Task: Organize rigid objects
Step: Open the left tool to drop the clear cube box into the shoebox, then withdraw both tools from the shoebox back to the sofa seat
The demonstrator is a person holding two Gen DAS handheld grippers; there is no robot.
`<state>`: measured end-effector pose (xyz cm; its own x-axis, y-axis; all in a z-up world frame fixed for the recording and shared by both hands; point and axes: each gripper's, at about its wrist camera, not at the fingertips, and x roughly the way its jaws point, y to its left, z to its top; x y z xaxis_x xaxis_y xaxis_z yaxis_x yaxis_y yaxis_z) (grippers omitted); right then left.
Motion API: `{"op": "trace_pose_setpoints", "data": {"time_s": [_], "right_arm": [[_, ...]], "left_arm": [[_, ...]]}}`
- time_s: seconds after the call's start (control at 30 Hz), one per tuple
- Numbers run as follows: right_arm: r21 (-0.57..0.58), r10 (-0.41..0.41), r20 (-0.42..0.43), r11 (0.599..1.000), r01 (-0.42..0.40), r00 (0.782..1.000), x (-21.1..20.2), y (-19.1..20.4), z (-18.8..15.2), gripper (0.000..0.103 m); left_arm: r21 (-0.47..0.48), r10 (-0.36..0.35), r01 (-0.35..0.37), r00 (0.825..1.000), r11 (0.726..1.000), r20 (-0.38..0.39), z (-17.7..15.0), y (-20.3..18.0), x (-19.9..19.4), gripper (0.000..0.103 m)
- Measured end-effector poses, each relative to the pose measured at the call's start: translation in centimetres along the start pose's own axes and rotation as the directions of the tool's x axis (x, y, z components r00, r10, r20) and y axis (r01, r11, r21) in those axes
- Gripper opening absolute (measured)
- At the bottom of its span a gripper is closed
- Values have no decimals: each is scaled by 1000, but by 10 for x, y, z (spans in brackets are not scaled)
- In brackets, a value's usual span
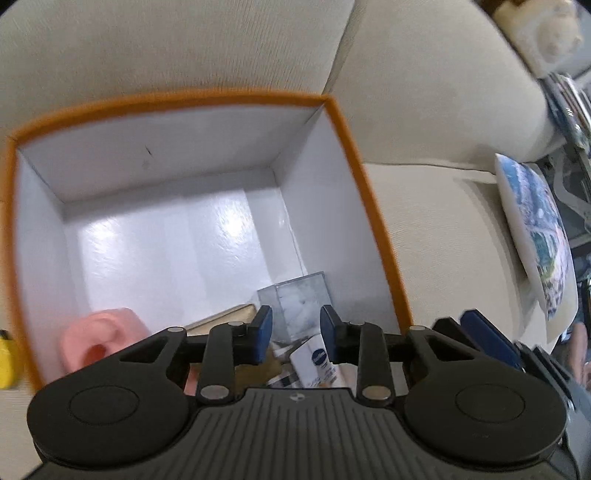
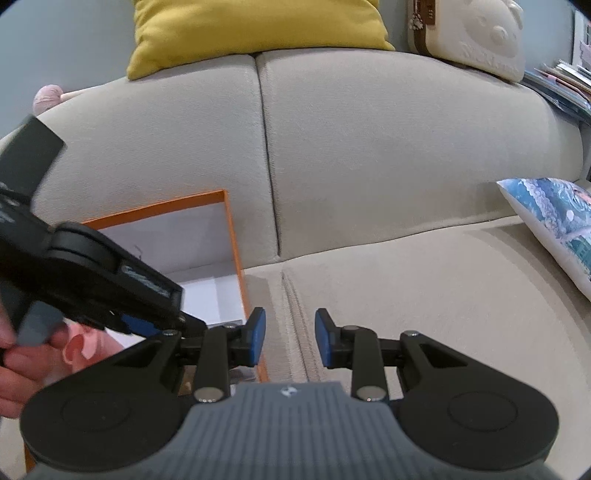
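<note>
An orange-rimmed box [image 1: 351, 155] is set on the sofa [image 2: 406, 295]. Along its near edge a pink block [image 1: 99, 336], a clear case [image 1: 299, 299] and a white bottle [image 1: 314, 362] are seen, partly hidden by the left gripper [image 1: 295, 332]. Both it and the right gripper [image 2: 290, 338] are held with jaws apart and empty.

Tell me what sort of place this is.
Most likely a living room at home. The work happens on a beige fabric sofa, with a yellow cushion on its backrest and a printed pillow at one end. An orange-rimmed box of household items sits on the seat.
</note>
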<state>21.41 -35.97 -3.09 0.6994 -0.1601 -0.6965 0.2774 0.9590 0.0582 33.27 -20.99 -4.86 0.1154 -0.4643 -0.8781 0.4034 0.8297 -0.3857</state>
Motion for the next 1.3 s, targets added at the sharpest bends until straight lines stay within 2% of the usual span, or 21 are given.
{"op": "trace_pose_setpoints", "data": {"time_s": [0.1,0.23,0.3,0.37,0.53,0.73,0.87,0.93,1.07,1.13,1.3], "right_arm": [[-16,42,11,999,-41,999,-9,7,0,31],[-104,124,-15,987,-125,992,-10,25,4,29],[-177,155,-50,971,-161,987,-3,37,7,21],[-266,152,-83,949,-169,985,7,49,11,17],[-446,122,-163,876,-183,979,41,71,21,14],[-674,48,-191,720,-167,980,92,97,18,6],[-700,21,-247,687,-193,969,112,101,15,5],[-718,0,-260,669,-194,966,118,102,12,0],[-710,2,-315,663,-237,949,119,104,9,0],[-724,-21,-299,656,-212,954,118,106,6,0],[-673,2,-263,716,-185,965,103,108,16,0]], "left_arm": [[17,4,-5,999,1000,51,-9,7,-27,35],[32,63,-68,988,997,140,-23,21,-63,35],[29,95,-102,981,994,172,-31,29,-77,35],[11,112,-116,973,993,203,-38,40,-91,35],[-95,137,-115,954,989,266,-60,76,-119,35],[-203,200,-146,940,968,277,-83,125,-132,35],[-251,227,-163,941,954,252,-93,153,-127,35],[-272,222,-155,946,950,237,-97,160,-121,35],[-289,217,-150,952,945,218,-108,176,-116,35],[-300,219,-151,953,942,208,-113,184,-116,35],[-297,226,-154,948,943,225,-125,196,-129,35]]}}
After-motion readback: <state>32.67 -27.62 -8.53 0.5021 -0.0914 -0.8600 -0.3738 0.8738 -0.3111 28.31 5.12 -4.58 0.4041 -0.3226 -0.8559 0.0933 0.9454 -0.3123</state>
